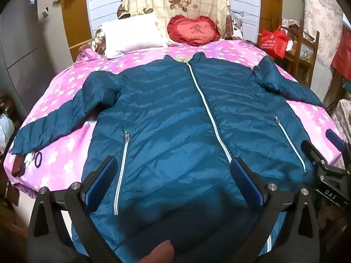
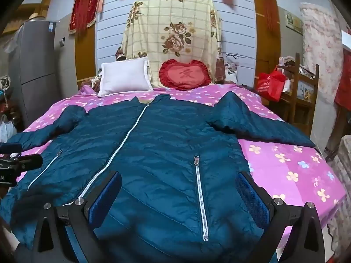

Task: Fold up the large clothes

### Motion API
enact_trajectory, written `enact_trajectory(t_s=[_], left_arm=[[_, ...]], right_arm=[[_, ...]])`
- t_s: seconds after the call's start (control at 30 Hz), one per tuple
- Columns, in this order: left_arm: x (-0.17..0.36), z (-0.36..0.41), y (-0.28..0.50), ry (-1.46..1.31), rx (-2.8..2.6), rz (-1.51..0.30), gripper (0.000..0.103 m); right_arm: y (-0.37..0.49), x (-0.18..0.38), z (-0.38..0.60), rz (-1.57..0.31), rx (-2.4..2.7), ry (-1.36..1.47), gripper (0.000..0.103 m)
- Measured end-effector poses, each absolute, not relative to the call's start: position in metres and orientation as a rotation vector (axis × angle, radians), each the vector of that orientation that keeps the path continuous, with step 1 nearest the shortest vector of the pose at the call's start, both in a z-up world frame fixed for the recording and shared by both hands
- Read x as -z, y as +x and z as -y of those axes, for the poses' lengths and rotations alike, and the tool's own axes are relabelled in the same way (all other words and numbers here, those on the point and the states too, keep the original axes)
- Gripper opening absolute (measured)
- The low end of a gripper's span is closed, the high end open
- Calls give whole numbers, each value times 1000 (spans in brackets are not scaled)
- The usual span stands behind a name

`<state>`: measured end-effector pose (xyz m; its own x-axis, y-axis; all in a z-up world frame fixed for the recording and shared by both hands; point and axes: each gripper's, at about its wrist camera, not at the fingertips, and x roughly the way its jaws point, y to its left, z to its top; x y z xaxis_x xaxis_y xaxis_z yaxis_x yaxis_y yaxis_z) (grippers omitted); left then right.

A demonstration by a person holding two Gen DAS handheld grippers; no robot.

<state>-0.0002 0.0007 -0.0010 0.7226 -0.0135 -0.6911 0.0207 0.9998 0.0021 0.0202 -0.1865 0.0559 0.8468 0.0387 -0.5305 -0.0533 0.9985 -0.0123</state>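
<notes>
A dark teal quilted jacket (image 1: 166,114) (image 2: 158,153) lies front up and zipped on a pink flowered bedspread (image 1: 65,153) (image 2: 289,171), collar toward the pillows, both sleeves spread out sideways. My left gripper (image 1: 173,171) hovers open above the jacket's lower left half, with nothing between its blue pads. My right gripper (image 2: 178,188) is open too, above the lower right half near the right pocket zipper (image 2: 200,195). The right gripper (image 1: 324,160) shows at the right edge of the left wrist view, and the left gripper (image 2: 19,160) at the left edge of the right wrist view.
A white pillow (image 2: 125,76) and a red heart-shaped cushion (image 2: 184,74) lean at the bed's head. A dark hair tie (image 1: 39,159) and a dark flat object (image 1: 18,166) lie on the bedspread's left edge. A red bag (image 2: 272,83) sits on a wooden chair at the right.
</notes>
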Motion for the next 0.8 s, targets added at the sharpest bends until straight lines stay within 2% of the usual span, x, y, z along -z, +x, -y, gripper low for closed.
enact_trajectory(t_s=[0.17, 0.67, 0.8], left_arm=[[-8, -2, -2, 22, 37, -752, 103], [15, 1, 6, -10, 54, -839, 103], [6, -5, 11, -46, 26, -784, 103]], right_arm=[[17, -55, 188, -560, -50, -29, 103], [24, -53, 185, -579, -44, -30, 103], [26, -52, 185, -580, -50, 7, 103]])
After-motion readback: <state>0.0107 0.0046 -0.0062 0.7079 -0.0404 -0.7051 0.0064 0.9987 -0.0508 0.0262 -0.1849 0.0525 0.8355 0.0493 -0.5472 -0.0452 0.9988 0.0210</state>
